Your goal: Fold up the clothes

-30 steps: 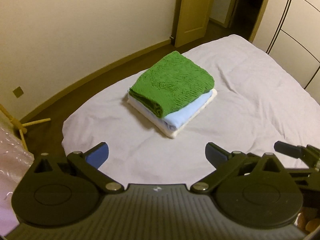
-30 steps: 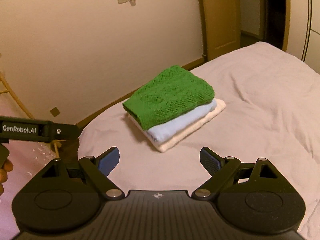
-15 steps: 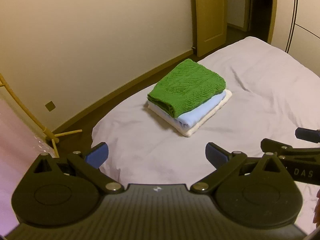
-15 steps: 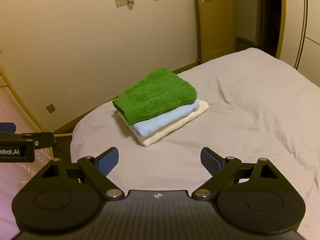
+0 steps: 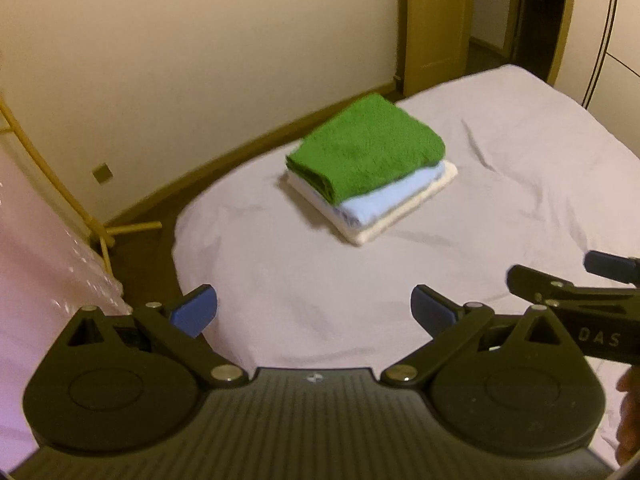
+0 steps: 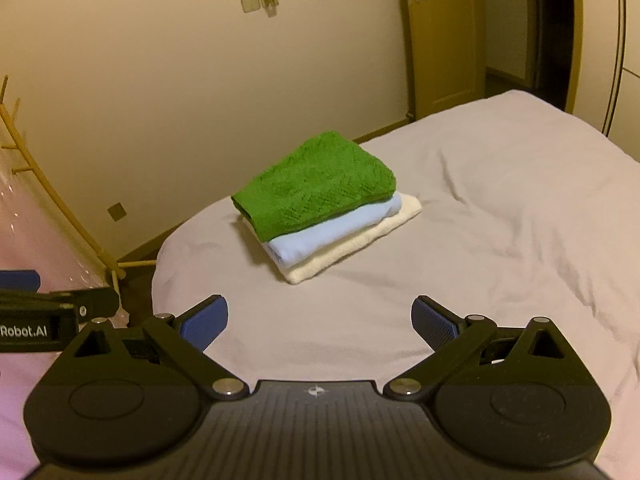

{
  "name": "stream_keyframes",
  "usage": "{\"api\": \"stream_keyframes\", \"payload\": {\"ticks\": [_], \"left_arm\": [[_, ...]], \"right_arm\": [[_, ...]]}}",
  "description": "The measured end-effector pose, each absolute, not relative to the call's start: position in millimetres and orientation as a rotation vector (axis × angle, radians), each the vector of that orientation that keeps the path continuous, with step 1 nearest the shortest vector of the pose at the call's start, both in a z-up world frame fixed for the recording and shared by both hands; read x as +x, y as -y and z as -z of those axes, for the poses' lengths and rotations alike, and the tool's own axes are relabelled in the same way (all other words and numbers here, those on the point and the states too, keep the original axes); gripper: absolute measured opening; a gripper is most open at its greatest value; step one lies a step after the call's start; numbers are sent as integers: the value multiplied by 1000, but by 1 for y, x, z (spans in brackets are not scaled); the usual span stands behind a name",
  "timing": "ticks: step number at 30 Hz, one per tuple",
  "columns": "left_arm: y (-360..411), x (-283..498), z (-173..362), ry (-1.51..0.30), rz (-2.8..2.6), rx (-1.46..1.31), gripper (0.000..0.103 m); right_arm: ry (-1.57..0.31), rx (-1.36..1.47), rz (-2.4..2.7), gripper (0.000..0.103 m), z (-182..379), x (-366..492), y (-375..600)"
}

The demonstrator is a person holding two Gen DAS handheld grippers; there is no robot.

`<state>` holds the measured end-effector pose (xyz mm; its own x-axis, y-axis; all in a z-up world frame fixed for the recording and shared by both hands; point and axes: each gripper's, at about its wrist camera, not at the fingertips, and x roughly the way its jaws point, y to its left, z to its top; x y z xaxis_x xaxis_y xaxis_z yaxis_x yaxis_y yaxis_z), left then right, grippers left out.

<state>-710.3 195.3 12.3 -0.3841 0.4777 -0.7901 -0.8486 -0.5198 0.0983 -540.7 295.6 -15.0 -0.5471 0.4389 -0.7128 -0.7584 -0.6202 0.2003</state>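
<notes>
Right wrist view: the left hand-held gripper (image 6: 24, 280) enters at the left edge, its side lettered "Robot.AI", the start of the word cut off by the frame; in the left wrist view the right hand-held gripper (image 5: 568, 270) enters at the right edge bearing the letters "DAS". Both hand-held grippers hang over the near part of the bed (image 6: 500, 240), each with its two blue-padded fingers spread wide and nothing between them. Three folded garments lie in one stack near the bed's far left corner, close to the wall (image 6: 160, 80): a green knitted sweater (image 6: 316, 184) on top, a light blue garment (image 6: 332, 232) in the middle and a cream one (image 6: 360, 244) at the bottom, each lower layer showing as a strip along the near and right edges. The stack's long axis runs diagonally, from the near left toward the far right, with the folded edges facing the cameras. Two switch plates and one small white device sit high on the wall, one socket plate (image 6: 117, 211) low down. A wooden door (image 6: 440, 40) with a metal handle stands beyond the bed, and a bamboo rack (image 6: 52, 196) stands at the left.
</notes>
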Motion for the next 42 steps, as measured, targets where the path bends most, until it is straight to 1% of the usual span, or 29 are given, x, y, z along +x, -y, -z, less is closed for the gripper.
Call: {"api": "stream_keyframes", "payload": {"ticks": [6,10,21,42], "left_arm": [[-203,-710,6,-651,-1982,-989,102],[-205,-713,10,-624,-1988,-1027,102],[-220,-714,10,-575,-2024,-1028,102],[-282,-737,33,-614,-1948,-1044,102]], "right_arm": [[-653,-876,-2170,101,27,-545,-309],[-668,-905,-2159,101,35,-548,-320],[-677,-948,-2169,101,44,-557,-342],[-749,-962,-2100,101,62,-569,-385]]}}
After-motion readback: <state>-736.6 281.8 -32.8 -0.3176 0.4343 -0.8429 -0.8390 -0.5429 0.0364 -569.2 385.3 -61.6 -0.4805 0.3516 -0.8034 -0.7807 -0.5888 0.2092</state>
